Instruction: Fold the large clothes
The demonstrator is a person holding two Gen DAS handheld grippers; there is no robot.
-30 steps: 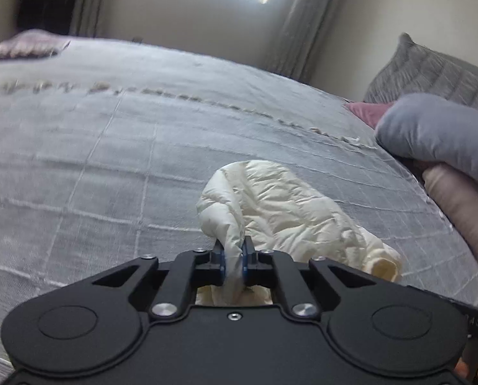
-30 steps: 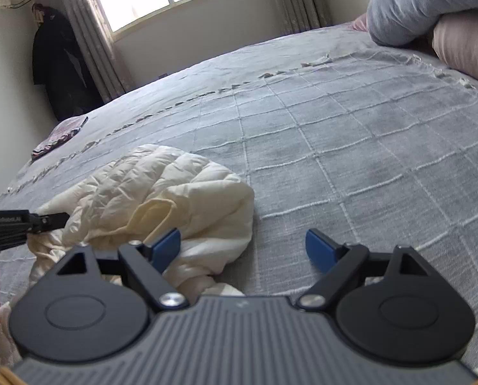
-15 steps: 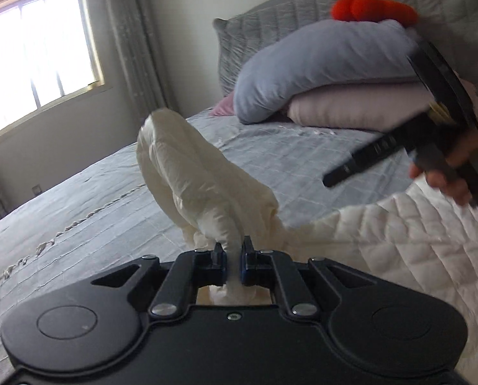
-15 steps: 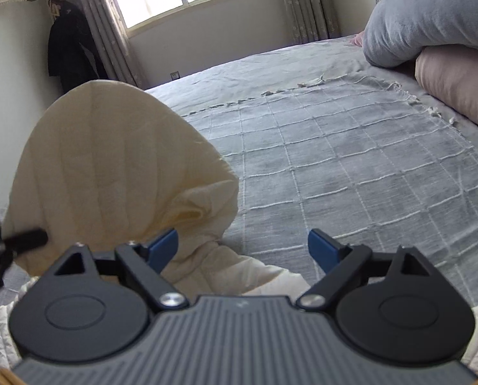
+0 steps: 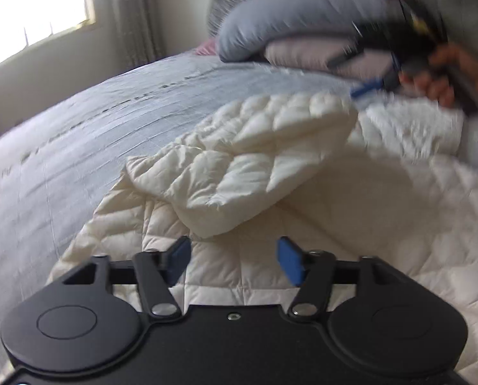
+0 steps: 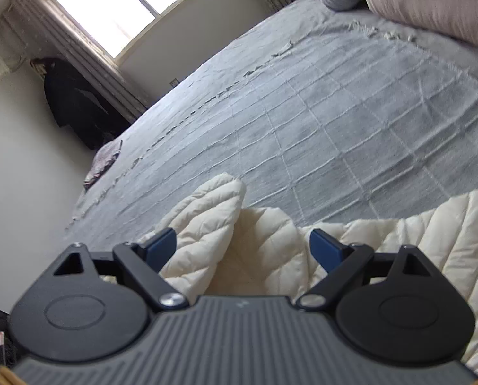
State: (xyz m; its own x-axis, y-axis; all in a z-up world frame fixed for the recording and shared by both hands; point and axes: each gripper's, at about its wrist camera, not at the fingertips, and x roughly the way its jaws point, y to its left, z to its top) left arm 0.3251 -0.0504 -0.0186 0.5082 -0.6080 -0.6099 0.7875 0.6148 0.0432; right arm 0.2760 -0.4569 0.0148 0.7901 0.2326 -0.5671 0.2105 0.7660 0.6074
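Open grey bed (image 6: 351, 122) stretches far and left of the cream jacket (image 5: 303, 192); stacked pillows (image 5: 303, 32) block the far right.

A cream quilted puffer jacket (image 5: 303, 192) lies spread flat on the grey bed (image 5: 78, 128), one sleeve (image 5: 239, 160) folded across its body.

A bright curtained window (image 6: 123, 9) lit cream walls (image 6: 20, 141); a grey checked woven bedspread (image 6: 335, 112) covered the bed.
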